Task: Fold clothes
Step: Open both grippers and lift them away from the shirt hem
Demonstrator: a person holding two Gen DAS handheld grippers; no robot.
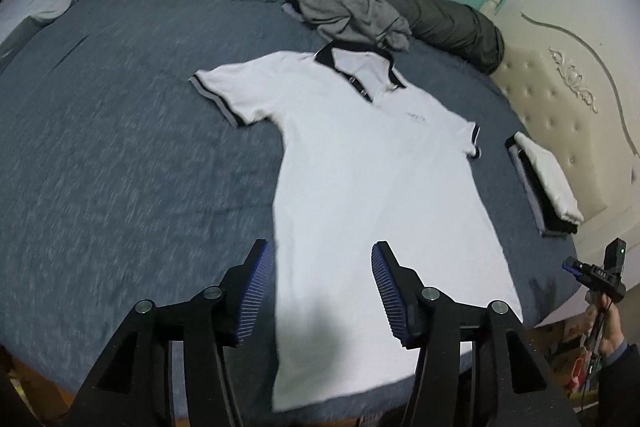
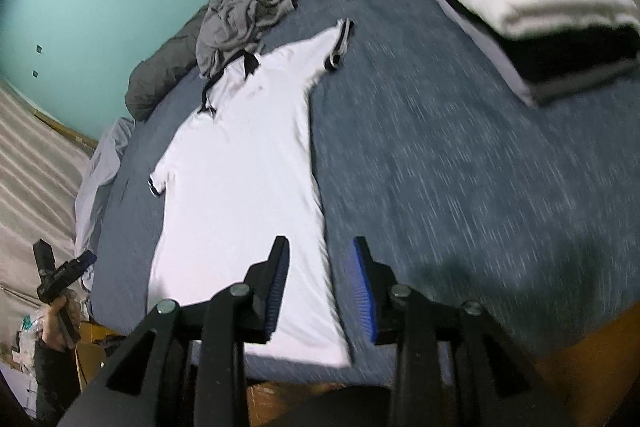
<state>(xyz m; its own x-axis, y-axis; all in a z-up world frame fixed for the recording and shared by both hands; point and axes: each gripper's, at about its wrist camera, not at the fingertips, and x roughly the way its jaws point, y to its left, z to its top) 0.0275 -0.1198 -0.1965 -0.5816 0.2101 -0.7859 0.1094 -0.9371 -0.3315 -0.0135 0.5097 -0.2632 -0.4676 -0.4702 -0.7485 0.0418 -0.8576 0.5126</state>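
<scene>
We find the left gripper spread wide and holding nothing, poised above the hem of the white polo shirt; the right gripper is parted and likewise bare, over the shirt's right lower edge. The shirt lies flat and face-up on the blue bed, sleeves out — unfolded. Beyond it, a folded stack sits by the headboard, while a crumpled grey garment waits near the collar. We judge the task partway: some folded, this shirt and the grey one left.
</scene>
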